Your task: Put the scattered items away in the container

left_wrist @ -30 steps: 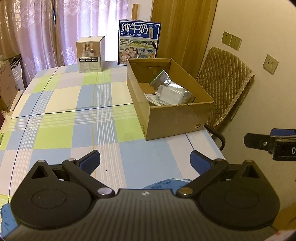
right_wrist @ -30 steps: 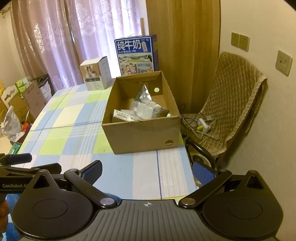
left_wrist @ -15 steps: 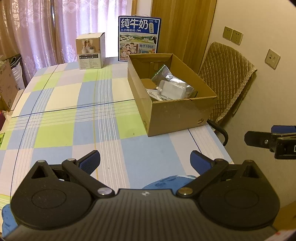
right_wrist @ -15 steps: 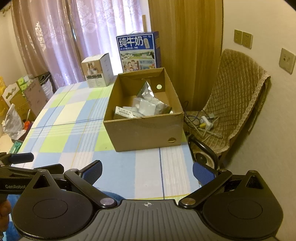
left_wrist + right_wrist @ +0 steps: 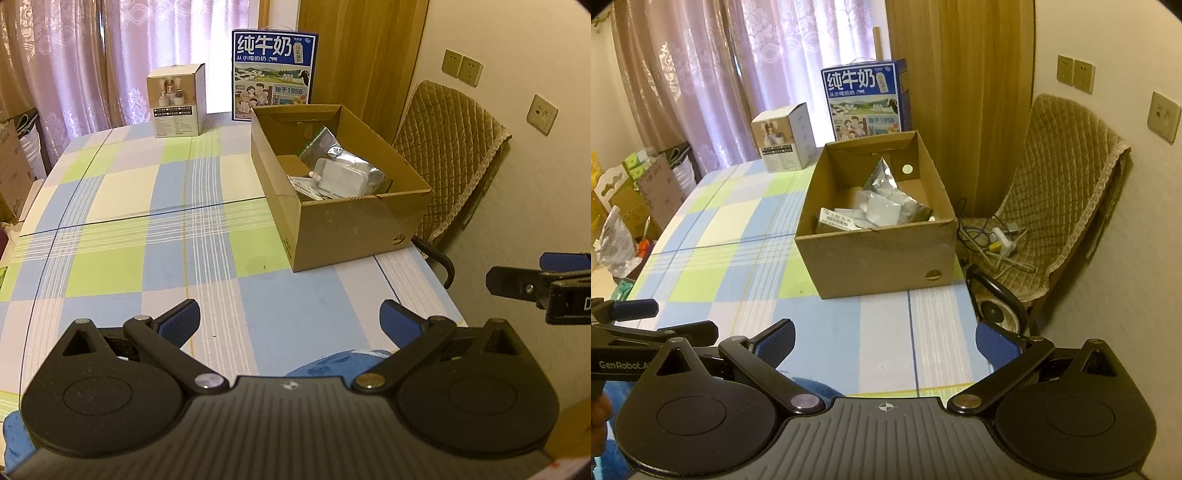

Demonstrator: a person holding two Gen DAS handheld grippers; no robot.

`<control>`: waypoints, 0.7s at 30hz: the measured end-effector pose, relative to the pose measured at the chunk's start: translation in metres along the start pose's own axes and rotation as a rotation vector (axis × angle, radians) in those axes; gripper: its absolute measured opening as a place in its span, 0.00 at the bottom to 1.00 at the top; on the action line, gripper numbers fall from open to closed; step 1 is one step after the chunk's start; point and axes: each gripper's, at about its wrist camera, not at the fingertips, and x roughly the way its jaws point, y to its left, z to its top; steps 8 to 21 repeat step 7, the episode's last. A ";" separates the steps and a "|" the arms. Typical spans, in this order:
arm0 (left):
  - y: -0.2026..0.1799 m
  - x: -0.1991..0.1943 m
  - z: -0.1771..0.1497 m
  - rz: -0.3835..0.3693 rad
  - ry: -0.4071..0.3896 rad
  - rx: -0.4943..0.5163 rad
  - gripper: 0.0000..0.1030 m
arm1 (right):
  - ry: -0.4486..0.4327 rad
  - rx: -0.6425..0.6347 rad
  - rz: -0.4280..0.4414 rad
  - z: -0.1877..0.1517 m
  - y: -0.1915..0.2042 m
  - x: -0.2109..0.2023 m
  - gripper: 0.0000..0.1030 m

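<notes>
An open cardboard box (image 5: 354,225) (image 5: 882,258) stands at the right side of the checked tablecloth. Inside it lie a silver foil pouch (image 5: 332,147) (image 5: 882,177), a clear plastic case (image 5: 341,177) (image 5: 882,210) and a small white carton (image 5: 836,219). My left gripper (image 5: 290,319) is open and empty, held above the near part of the table, well short of the box. My right gripper (image 5: 884,341) is open and empty, also near the table's front edge. Each gripper shows at the edge of the other's view.
A white product box (image 5: 175,99) and a blue milk carton case (image 5: 273,74) stand at the table's far end. A padded chair (image 5: 1063,192) with cables on its seat stands right of the table. Curtains hang behind, and clutter lies on the floor at left.
Both grippers have drawn back and risen slightly, so the box looks a little farther off. Both stay open and empty.
</notes>
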 end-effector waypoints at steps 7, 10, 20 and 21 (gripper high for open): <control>0.004 -0.006 0.000 -0.032 -0.035 -0.016 0.99 | 0.007 -0.007 0.001 -0.003 0.003 0.002 0.98; 0.004 -0.006 0.000 -0.032 -0.035 -0.016 0.99 | 0.007 -0.007 0.001 -0.003 0.003 0.002 0.98; 0.004 -0.006 0.000 -0.032 -0.035 -0.016 0.99 | 0.007 -0.007 0.001 -0.003 0.003 0.002 0.98; 0.004 -0.006 0.000 -0.032 -0.035 -0.016 0.99 | 0.007 -0.007 0.001 -0.003 0.003 0.002 0.98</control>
